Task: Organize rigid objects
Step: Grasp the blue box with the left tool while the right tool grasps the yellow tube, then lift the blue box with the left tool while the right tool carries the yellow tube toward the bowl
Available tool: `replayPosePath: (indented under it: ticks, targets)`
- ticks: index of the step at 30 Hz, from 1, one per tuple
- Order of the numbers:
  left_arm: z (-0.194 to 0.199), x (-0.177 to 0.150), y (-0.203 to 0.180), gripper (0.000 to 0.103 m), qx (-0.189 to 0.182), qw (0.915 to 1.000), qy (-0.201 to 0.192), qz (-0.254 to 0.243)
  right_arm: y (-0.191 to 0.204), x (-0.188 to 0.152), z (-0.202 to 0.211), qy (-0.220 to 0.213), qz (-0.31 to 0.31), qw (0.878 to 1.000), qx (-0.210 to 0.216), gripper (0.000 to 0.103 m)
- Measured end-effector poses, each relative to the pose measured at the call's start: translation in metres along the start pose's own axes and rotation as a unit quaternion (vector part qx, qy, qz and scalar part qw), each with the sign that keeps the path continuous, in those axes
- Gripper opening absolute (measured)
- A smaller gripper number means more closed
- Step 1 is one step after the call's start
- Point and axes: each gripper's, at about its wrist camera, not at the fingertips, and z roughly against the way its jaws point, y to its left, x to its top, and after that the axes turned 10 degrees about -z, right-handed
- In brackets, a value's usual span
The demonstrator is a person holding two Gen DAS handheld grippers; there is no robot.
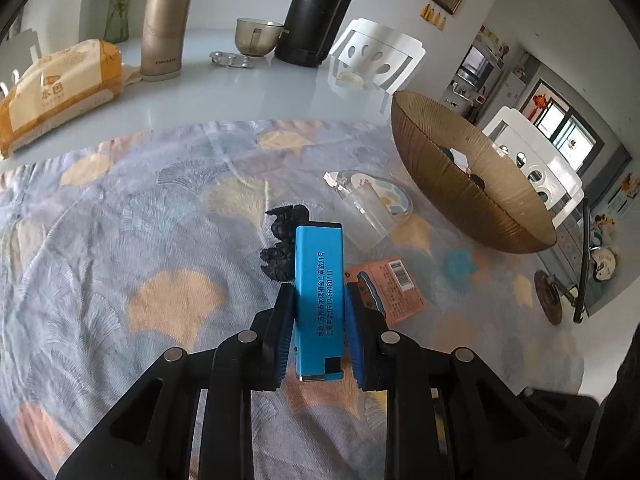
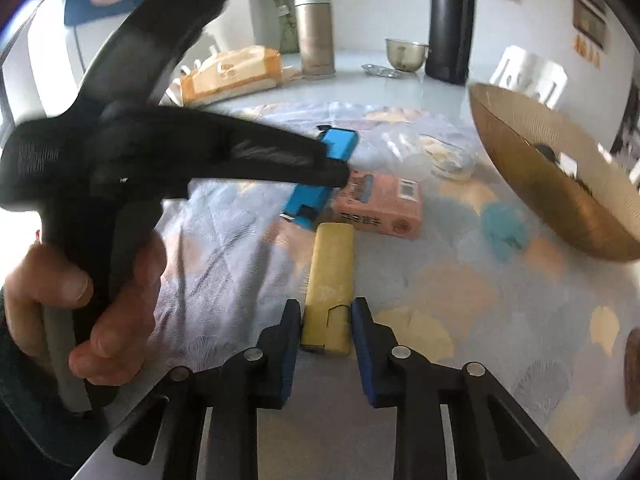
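We see a table under a cloth (image 1: 120,240) printed with fan-shaped leaves, described left to right with clock directions from each view's centre. In the left wrist view, at ten o'clock lies an orange tissue pack (image 1: 56,88), then a champagne-coloured flask (image 1: 166,28) at eleven, a small smoky glass cup (image 1: 256,36) whose contents we cannot make out, and a black flask (image 1: 316,8) at twelve. At centre, the left gripper (image 1: 318,312) is clamped on a blue lighter (image 1: 320,304), which stands upright between its blue pads, a black lumpy object (image 1: 280,248) just behind it. At four o'clock lies a salmon-pink card packet (image 1: 394,288); at three, a clear plastic blister pack (image 1: 376,204). At two o'clock a ribbed amber bowl (image 1: 460,184) holds a few dark and white items, too hidden to name. In the right wrist view, a hand (image 2: 80,312) at eight o'clock grips the left tool's handle; at six, the right gripper (image 2: 326,320) is closed on the near end of a yellow lighter (image 2: 330,280) lying on the cloth.
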Motion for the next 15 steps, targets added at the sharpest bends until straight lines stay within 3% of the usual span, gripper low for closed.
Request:
replayPosePath:
  ticks: [6,10,15]
  targets:
    - [0.002,0.001,-0.002,0.021,0.007,1.0000,0.006,-0.004,-0.041,-0.019,0.030,0.001,-0.051,0.999,0.015,0.024]
    - [0.008,-0.007,-0.007,0.021,0.027,0.9986,0.044,0.011,-0.061,-0.023,0.041,0.003,-0.058,0.998,0.015,0.024]
    - [0.033,-0.047,-0.023,0.021,-0.011,0.9971,0.074,0.010,-0.073,-0.029,0.047,0.008,-0.047,0.998,0.042,0.024]
